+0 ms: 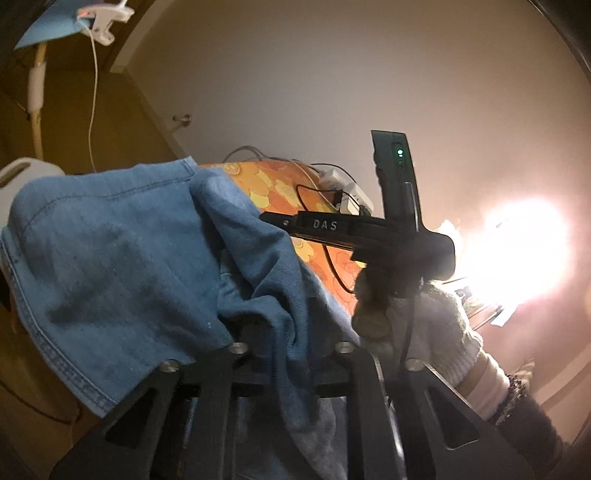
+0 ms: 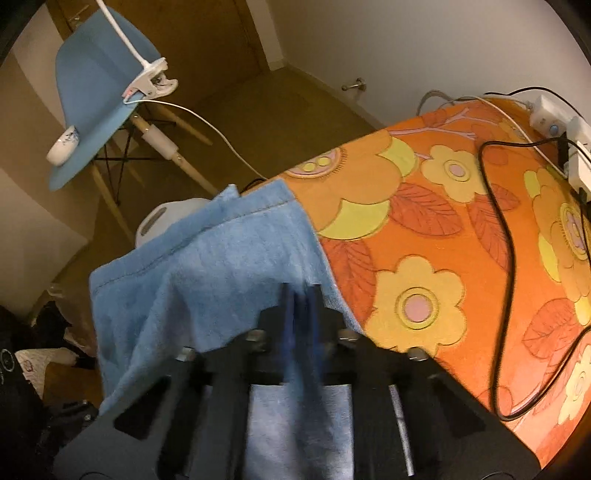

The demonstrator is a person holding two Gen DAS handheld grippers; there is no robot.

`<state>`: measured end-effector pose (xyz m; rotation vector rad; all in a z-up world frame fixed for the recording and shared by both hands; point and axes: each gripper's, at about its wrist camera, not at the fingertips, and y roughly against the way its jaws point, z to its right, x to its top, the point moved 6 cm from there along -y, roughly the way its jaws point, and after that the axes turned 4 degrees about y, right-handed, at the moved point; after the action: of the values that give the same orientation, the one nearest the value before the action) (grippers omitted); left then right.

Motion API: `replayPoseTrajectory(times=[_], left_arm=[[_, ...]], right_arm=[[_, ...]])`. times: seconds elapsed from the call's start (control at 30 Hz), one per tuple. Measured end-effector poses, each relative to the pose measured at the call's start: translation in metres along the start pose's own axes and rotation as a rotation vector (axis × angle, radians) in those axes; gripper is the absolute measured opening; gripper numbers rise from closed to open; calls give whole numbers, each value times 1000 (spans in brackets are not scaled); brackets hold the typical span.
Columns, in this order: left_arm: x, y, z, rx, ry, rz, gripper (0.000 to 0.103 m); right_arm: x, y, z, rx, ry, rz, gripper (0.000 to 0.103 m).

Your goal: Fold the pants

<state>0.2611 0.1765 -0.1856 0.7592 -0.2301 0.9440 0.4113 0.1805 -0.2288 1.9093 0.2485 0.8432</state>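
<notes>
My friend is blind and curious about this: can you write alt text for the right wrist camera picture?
A hand-held right gripper is shut on a fold of blue denim pants, which lie over the edge of a table with an orange flowered cloth. Black cables and white chargers sit at the table's far side, and a blue chair stands behind on the wooden floor.

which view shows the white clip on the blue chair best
The right wrist view: the white clip sits whole and fairly sharp on the blue chair, its cord trailing toward the table. The left wrist view catches the clip only at the top edge, blurred, with a sliver of chair.
</notes>
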Motion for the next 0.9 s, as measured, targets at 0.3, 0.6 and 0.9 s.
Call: replayPoseTrajectory(times=[0.3,0.6,0.9], left_arm=[[-1,62,9,53,-125,175,8],[-40,57,-35,107,-85,43,8],[-60,47,-9,-14,-191,-64,9]], right_arm=[[18,84,-38,47,90,175,3],[-8,41,-39,22,121,20,3],[-50,37,-16,-107,189,-108,3]])
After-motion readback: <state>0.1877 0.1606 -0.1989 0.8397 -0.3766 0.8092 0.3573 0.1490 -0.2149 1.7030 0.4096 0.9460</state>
